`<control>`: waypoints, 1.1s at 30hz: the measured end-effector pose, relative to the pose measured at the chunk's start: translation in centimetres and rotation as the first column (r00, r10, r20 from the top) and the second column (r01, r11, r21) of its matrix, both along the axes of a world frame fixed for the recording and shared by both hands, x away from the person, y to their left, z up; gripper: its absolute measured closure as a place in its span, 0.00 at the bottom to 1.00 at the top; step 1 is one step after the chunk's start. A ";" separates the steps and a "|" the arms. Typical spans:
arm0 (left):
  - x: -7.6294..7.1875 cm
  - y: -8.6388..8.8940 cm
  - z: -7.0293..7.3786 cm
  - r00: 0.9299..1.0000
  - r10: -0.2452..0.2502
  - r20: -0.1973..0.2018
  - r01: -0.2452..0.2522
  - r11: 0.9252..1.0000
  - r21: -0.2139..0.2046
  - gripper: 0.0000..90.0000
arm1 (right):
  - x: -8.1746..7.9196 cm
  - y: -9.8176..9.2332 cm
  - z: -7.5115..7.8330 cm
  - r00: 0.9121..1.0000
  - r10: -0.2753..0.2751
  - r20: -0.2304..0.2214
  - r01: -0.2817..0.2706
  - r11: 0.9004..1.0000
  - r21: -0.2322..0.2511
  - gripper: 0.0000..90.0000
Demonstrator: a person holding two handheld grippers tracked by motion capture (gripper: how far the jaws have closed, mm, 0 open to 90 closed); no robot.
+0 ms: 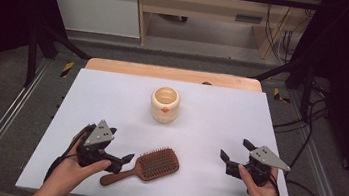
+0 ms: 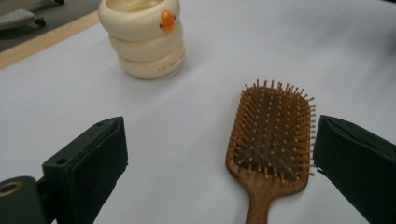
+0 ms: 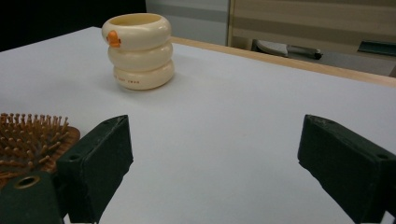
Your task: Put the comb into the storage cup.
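Presently: one wooden paddle hairbrush [image 1: 154, 165], bristles up, at 6 o'clock on the white surface [image 1: 219, 123]; long axis running from handle at 8 o'clock to head at 2 o'clock. Left tongs [image 1: 124, 160], jaws wide apart and empty, just beside the handle; the nearer tool, judged likeliest to take it. Right tongs [image 1: 235, 151], likewise spread and empty, well apart at 4 o'clock. One cream ringed duck-beak cup [image 1: 164, 105], upright, at 12 o'clock.
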State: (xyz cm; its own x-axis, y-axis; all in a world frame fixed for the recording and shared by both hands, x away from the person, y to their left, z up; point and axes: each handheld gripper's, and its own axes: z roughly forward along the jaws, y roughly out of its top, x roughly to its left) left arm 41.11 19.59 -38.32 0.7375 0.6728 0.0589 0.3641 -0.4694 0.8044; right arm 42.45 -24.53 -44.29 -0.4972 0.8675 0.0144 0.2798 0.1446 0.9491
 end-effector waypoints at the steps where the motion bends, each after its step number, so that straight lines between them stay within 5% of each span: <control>1: 0.0 -0.1 -0.2 1.000 0.001 -0.020 -0.001 1.000 0.021 0.04 | 0.0 0.1 -0.1 1.000 0.005 -0.004 -0.005 1.000 -0.006 0.11; 7: 0.2 -0.5 -0.6 0.999 -0.015 -0.046 0.019 0.996 0.082 0.04 | 0.0 0.4 -0.2 1.000 0.016 -0.004 -0.016 1.000 -0.024 0.11; 33: 0.8 -1.9 -3.6 0.988 -0.070 -0.136 0.097 0.975 0.201 0.06 | 0.3 0.4 -0.8 0.999 0.024 -0.032 -0.026 0.999 -0.037 0.11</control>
